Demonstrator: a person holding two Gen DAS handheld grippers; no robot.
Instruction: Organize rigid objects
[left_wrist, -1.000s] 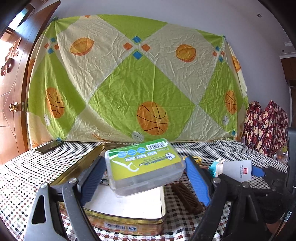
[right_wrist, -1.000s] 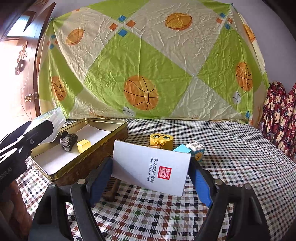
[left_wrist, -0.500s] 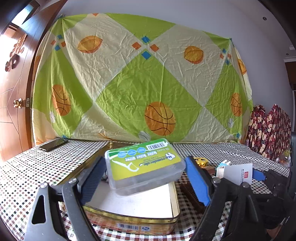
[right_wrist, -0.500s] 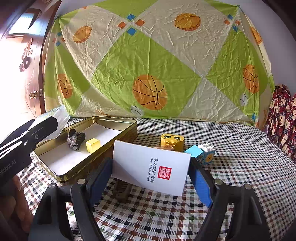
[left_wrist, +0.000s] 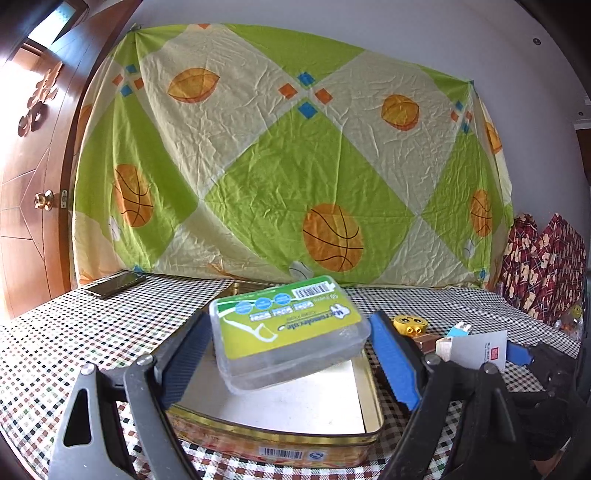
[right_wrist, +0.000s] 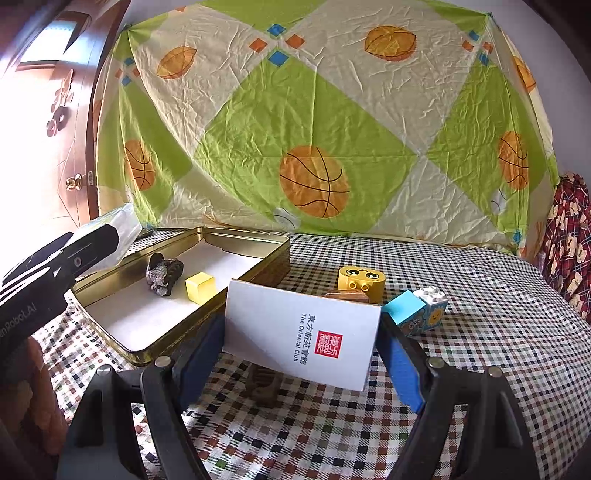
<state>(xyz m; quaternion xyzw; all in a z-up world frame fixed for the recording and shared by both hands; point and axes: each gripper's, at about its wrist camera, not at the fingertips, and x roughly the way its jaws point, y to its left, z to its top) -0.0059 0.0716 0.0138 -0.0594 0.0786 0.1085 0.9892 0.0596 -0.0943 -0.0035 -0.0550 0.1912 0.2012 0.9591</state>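
Observation:
My left gripper (left_wrist: 288, 354) is shut on a clear plastic floss-pick box with a green label (left_wrist: 286, 328) and holds it tilted above the open gold tin (left_wrist: 295, 439). My right gripper (right_wrist: 303, 350) is shut on a white card box with a red seal (right_wrist: 301, 332), held above the checkered cloth to the right of the tin (right_wrist: 258, 245). Inside the tin lie a dark hair clip (right_wrist: 163, 275) and a yellow cube (right_wrist: 200, 287). The left gripper (right_wrist: 55, 266) also shows at the left of the right wrist view.
On the checkered table (right_wrist: 480, 332) stand a yellow face brick (right_wrist: 361, 280), a blue and white brick pair (right_wrist: 417, 312) and a brown comb (right_wrist: 264, 384) under the white box. A phone (left_wrist: 114, 284) lies at the far left. Patterned red fabric (left_wrist: 543, 266) is at the right.
Both grippers have risen and shifted slightly, still holding their boxes. The tin and bricks look lower and nearer in both views.

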